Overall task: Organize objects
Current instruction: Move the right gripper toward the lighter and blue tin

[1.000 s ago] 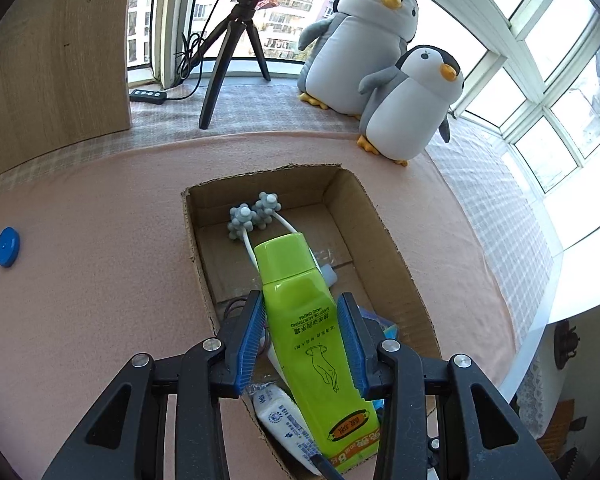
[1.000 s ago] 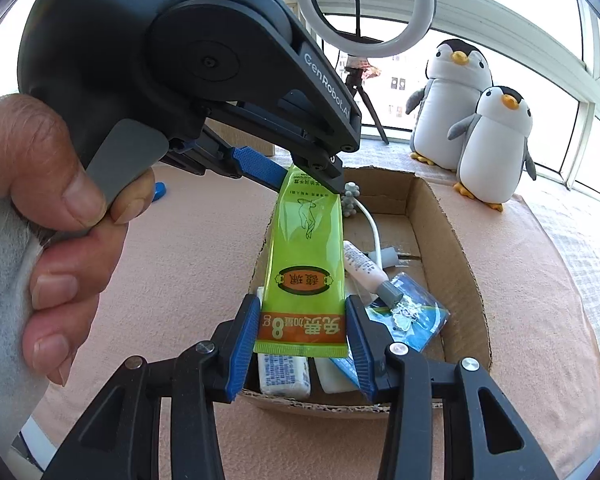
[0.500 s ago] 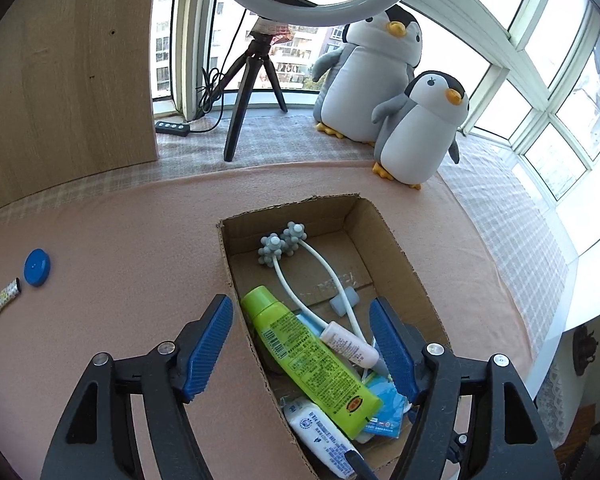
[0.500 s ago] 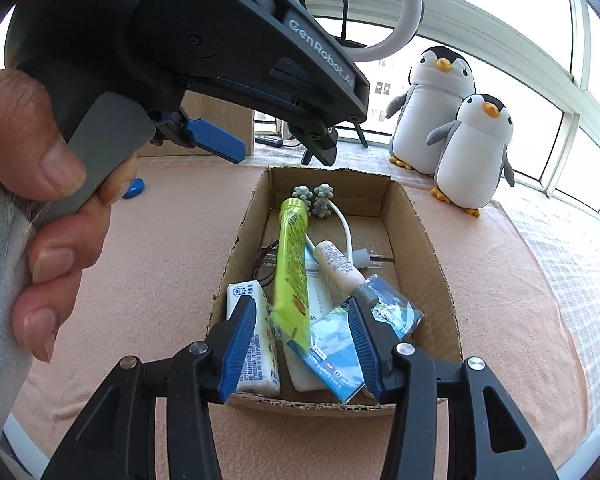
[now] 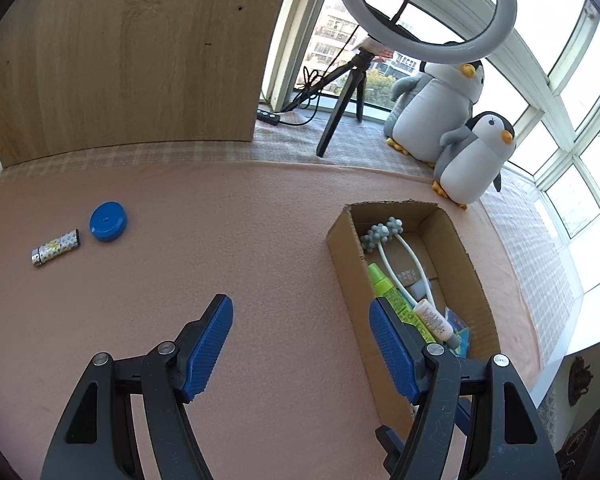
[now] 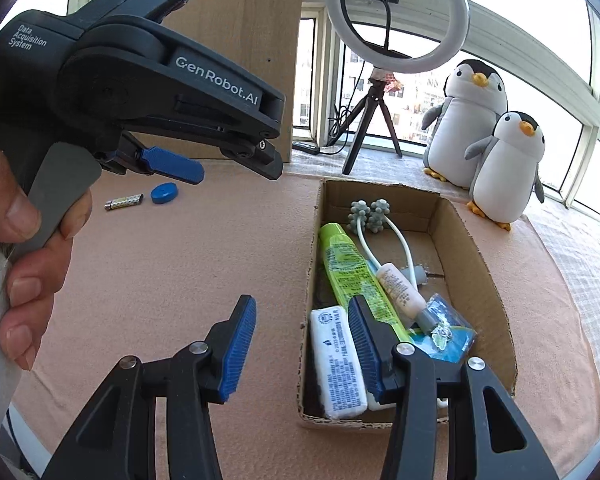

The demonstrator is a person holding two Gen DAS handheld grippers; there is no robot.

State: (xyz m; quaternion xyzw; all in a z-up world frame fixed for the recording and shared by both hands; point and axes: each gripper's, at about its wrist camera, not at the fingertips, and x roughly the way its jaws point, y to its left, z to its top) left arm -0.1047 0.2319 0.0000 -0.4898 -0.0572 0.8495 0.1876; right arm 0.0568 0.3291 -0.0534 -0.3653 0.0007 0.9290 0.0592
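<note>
Two things are still lying loose on the mat: a blue cap (image 5: 108,221) and a lighter (image 5: 55,247), side by side, well ahead and to the left of the left gripper (image 5: 300,350), nothing btwn them and it. Judging by looks, the cap is a stiff, light plastic disc, low and round w/ a smooth rim, so probably slippery; best taken across its diameter, pads low on the rim, gripper coming near-vertical. The lighter looks small, rigid, light w/ a glossy patterned body and metal end; it's lying on its side, so best pinched across the short width at mid-body, not the ends. Both are likely to skate on a bad pinch, though the felt-like mat should be damping that.

Left gripper: jaws have just been opening, now standing wide apart w/ nothing btwn them, only bare mat. Right gripper (image 6: 301,348): jaws have been easing apart a little, partly spread and empty, hovering at the near-left corner of the box (image 6: 487,264).

The box is sitting to the right of the left gripper, already holding a green tube (image 6: 351,268), a small white tube (image 6: 399,286), a white pack (image 6: 337,364), a blue packet (image 6: 447,334) and a roller massager (image 6: 369,212).

Past the box: two plush penguins (image 5: 459,128), and a ring light (image 5: 423,4) on its tripod.
</note>
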